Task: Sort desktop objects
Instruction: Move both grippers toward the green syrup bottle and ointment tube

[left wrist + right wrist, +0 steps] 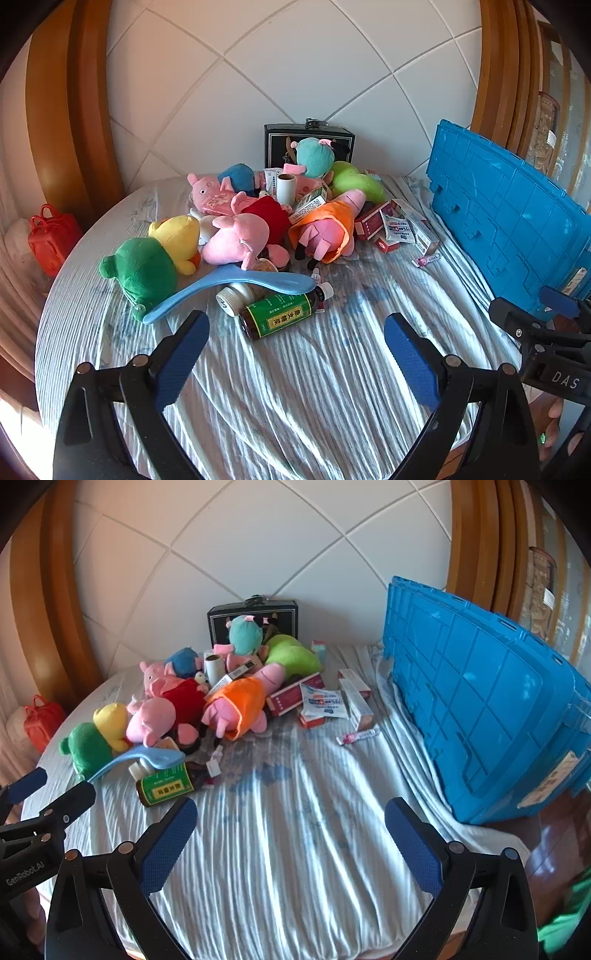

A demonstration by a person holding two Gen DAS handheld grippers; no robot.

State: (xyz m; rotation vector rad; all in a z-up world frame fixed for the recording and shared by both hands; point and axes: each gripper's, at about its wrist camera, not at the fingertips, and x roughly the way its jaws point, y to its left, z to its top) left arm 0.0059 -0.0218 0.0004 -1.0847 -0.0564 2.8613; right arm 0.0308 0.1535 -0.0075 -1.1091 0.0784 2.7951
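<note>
Bright daylight, overexposed lower-left corner, strong fisheye bending at edges, dark vignetted corners, sharp focus

A rumpled, matt striped cloth [295, 849] covers the round worktop, and the soft toys [236, 240] heaped on it are fuzzy plush. The blue crate [480, 709] is hard moulded plastic with a slight sheen, while the brown syrup bottle [280, 314] is glossy with a paper label. Both tongs carry blue textured rubbery pads [166, 849] on black matt plastic arms.
</note>
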